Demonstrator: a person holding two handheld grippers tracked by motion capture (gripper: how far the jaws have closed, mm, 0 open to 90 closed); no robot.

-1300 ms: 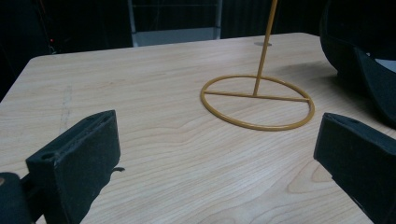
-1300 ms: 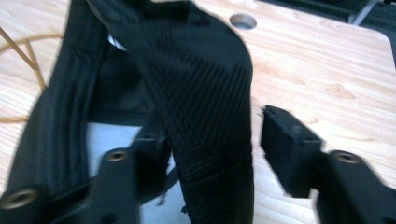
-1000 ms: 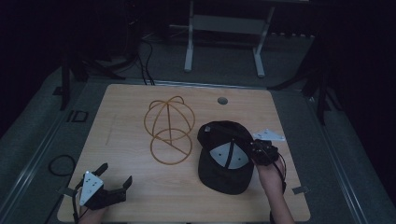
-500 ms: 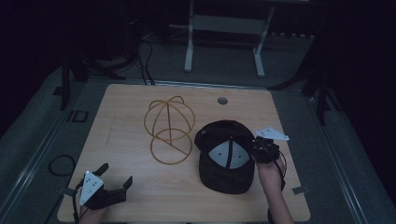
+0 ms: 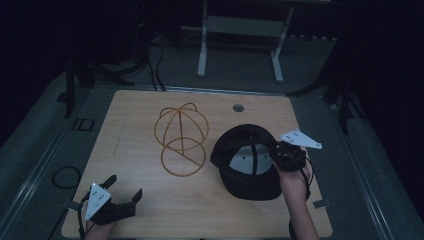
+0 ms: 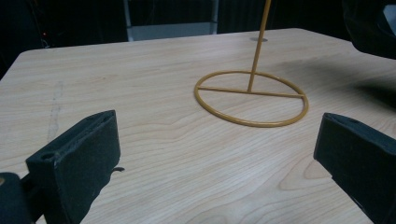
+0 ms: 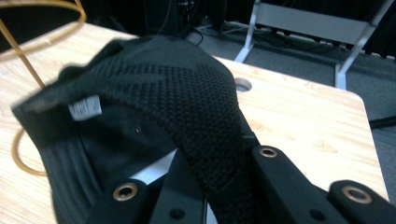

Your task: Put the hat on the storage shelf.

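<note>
Black cap point(image 5: 248, 162) gripped at its right rim by the right tongs point(image 5: 280, 156), clenched on the knit fabric, crown turned toward the wire stand point(image 5: 181, 140) and pale lining facing up. Seen from the right gripper view, cap point(image 7: 154, 116) pinched between the two black jaws, a band of mesh running down between them, a small white label on the inner edge at left. Cap low over the right half of the worktop point(image 5: 130, 125), its near part toward the person's edge; contact with the wood beneath not clear from the dim high view. Right hand point(image 5: 295, 182) behind the tongs, forearm entering from the bottom edge, grey three-cornered plate on top tilted toward the far right.

Left tongs point(image 5: 122, 190) released, jaws spread wide with nothing between them, resting near the front left corner of the worktop, well apart from the cap. From the left gripper view, both black jaws low over bare wood, pointed toward the stand point(image 6: 252, 95), its round gold base flat on the wood and its thin stem rising upright out of frame.

Stand near the middle of the worktop, just left of the cap, domed wire top above the ring base. Round cable hole point(image 5: 238, 107) in the far part of the worktop. White-legged frame point(image 5: 240, 30) on the floor beyond.
</note>
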